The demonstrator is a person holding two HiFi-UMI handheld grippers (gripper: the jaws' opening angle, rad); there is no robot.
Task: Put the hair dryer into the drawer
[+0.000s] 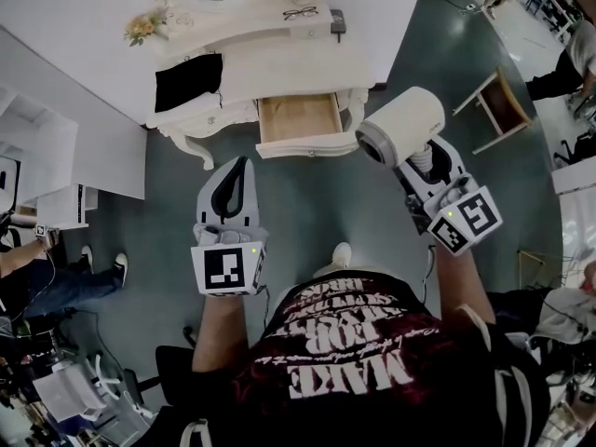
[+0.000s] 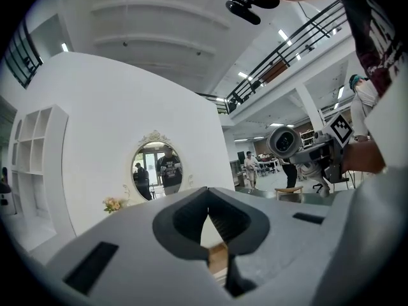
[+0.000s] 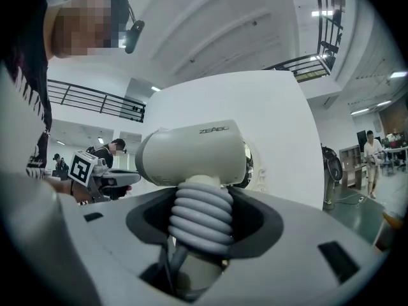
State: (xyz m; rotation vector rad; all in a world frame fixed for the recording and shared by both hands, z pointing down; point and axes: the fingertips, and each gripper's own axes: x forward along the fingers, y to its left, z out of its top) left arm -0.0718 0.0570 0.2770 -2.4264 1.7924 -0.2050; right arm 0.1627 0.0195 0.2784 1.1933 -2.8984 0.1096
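Observation:
A cream hair dryer (image 1: 402, 124) sits in my right gripper (image 1: 421, 164), which is shut on its handle with the grey cord wound round it. In the right gripper view the hair dryer (image 3: 191, 155) stands upright between the jaws of the right gripper (image 3: 201, 218), its barrel lying across them. The wooden drawer (image 1: 307, 144) of the white dressing table (image 1: 279, 59) stands pulled out, ahead of both grippers and apart from them. My left gripper (image 1: 242, 170) hangs left of the drawer, shut with nothing in it. The left gripper (image 2: 208, 225) faces the oval mirror (image 2: 157, 167), with the hair dryer (image 2: 285, 142) seen off to the right.
On the dressing table lie a black cloth (image 1: 188, 80), glasses (image 1: 300, 12) and a small flower bunch (image 1: 144, 28). A wooden stool (image 1: 498, 110) stands to the right. A white shelf unit (image 1: 56, 147) and another person's feet (image 1: 102, 264) are on the left.

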